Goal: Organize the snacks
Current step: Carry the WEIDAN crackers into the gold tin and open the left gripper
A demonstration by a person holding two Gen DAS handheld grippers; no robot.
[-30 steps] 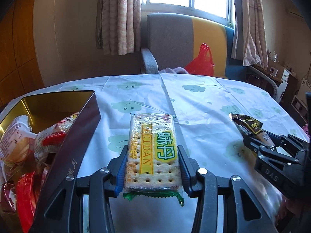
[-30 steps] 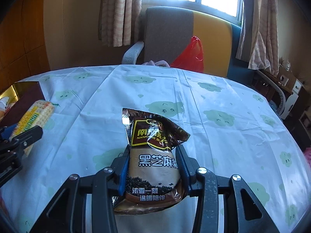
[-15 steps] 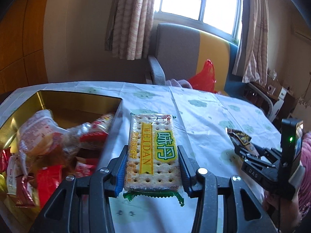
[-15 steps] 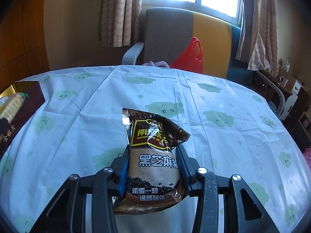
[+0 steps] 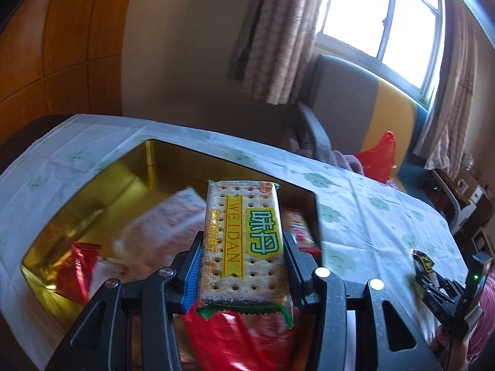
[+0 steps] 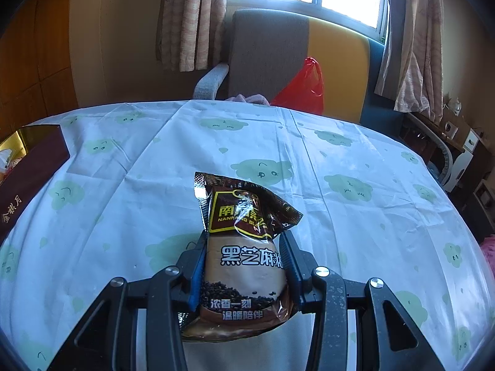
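Left gripper (image 5: 243, 266) is clamped across the long edges of the cracker pack (image 5: 243, 241), held above the gold tin (image 5: 92, 198); judged light, stiff, brittle. Right gripper (image 6: 244, 266) pinches the soft, crinkly sesame sachet (image 6: 244, 247) mid-body over the tablecloth (image 6: 371, 216), right of the tin.

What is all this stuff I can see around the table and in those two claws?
cracker packet: one, yellow and green, in the left claw above the tin
sesame drink packet: one, brown, in the right claw above the table
tin: one, gold inside, on the table's left side
snack packets: several, red and pale, in the tin
tablecloth: one, white with green clouds
armchair: one, grey and yellow, behind the table
plastic bag: one, red, on the armchair
curtains: beige, beside the window
left claw: shut on crackers
right claw: shut on sesame packet
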